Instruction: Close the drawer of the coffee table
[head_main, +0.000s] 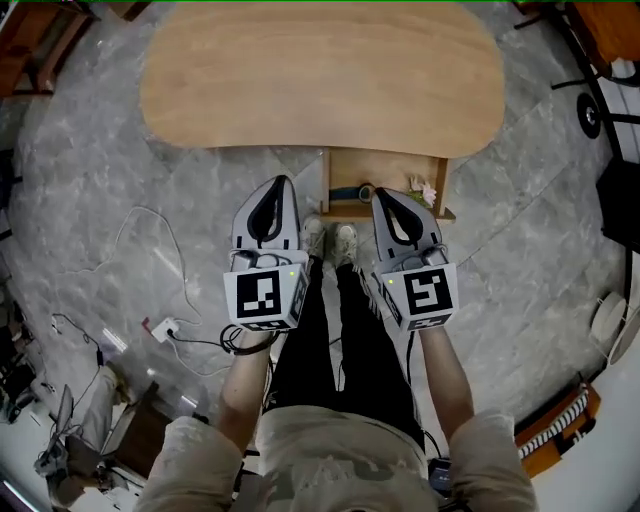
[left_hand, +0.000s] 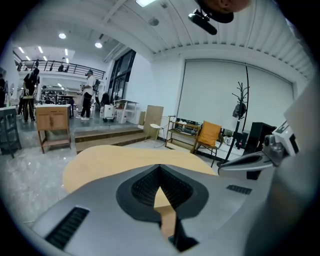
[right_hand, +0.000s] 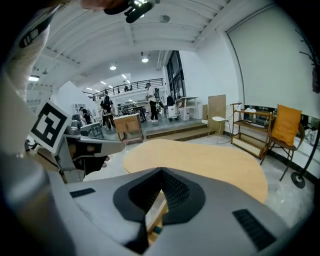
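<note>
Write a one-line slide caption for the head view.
Left tongs and right tongs, both shut, face the open drawer of the table.

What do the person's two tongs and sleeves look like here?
Both the left tongs and right tongs are grey tapered shells with black ribbed pads. Each carries a white cube with black square markers and a small green light. The person wears short beige sleeves.

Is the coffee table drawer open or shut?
Open: the drawer sticks out from under the tabletop, with small things showing inside.
</note>
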